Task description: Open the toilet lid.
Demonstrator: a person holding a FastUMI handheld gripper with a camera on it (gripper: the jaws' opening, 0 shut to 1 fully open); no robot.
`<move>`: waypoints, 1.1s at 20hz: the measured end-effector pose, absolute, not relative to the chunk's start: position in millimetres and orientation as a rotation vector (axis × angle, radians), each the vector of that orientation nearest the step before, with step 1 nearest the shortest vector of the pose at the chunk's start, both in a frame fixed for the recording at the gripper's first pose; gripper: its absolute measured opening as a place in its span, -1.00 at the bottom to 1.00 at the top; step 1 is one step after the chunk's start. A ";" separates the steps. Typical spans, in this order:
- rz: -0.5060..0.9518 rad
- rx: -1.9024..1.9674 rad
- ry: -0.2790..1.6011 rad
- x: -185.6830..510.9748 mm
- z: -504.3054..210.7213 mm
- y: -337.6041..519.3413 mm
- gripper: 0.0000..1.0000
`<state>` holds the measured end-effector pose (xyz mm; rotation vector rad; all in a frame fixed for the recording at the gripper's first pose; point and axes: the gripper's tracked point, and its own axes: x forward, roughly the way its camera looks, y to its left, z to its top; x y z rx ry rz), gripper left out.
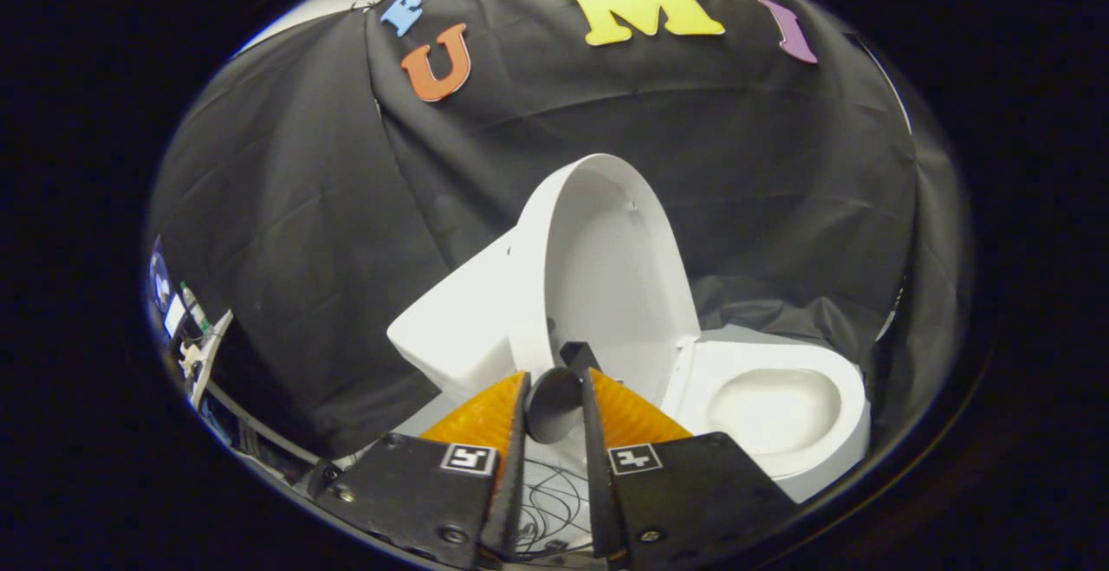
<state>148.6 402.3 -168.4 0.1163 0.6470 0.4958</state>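
The gripper (554, 380) fingers stand narrowly parted, holding nothing, just before the raised white plastic toilet lid (606, 268). The white oval toilet bowl (780, 406) lies uncovered beside it.

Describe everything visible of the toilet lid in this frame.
The lid is white, oval, smooth and glossy, plastic by its look. It stands raised, near upright, tilted back against the tank, its hollow inner face toward the bowl. Two small marks sit near its top. The gripper is just before its lower edge, fingers slightly apart around a dark tab; whether they press the lid itself is unclear.
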 end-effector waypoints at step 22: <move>0.293 0.202 0.373 111.9 -67.2 207.0 0.89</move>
